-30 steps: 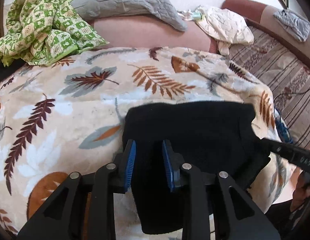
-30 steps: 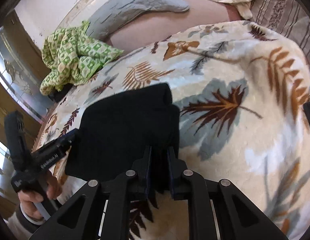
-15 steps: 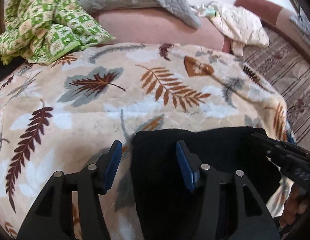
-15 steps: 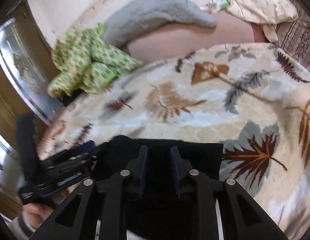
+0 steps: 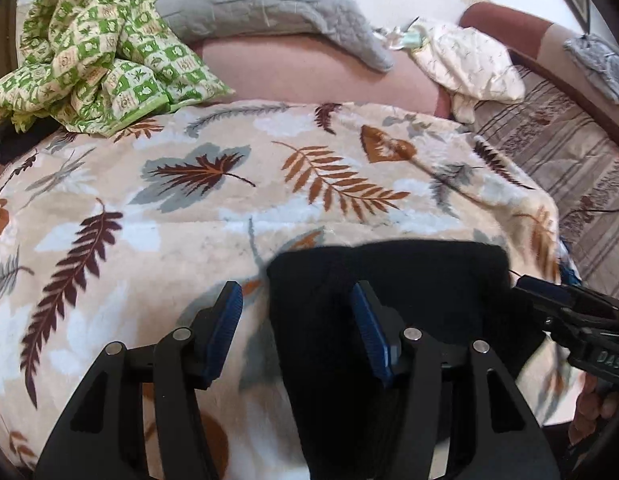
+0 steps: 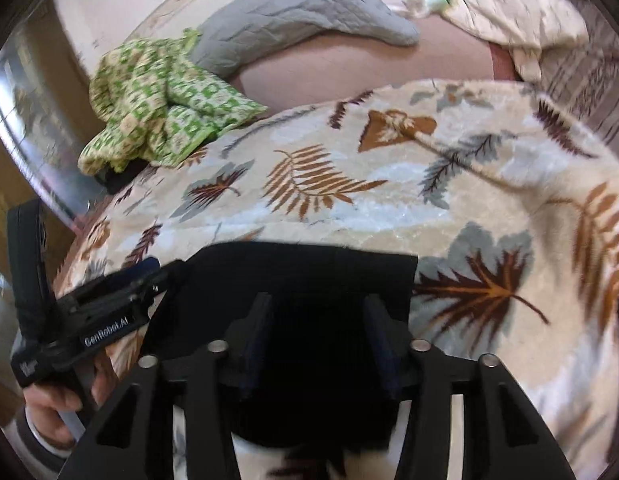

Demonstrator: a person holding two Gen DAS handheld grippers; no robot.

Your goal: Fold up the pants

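The folded fabric pants [image 5: 409, 280] are solid black. The plush blanket [image 5: 149, 240] is cream with brown, rust and grey-blue leaves (fern fronds included). The crumpled checked cloth [image 5: 89, 48] is green-and-cream; the quilted pillow [image 5: 269, 4] is grey.

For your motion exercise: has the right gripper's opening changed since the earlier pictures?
Yes. The right gripper has just been opening its jaws: they stand apart over the black pants, no longer pinching the fabric near the leaf-print blanket.

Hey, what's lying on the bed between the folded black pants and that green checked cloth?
Nothing: only bare leaf-print blanket separates the black pants from the green checked cloth. The left wrist view shows that stretch best.
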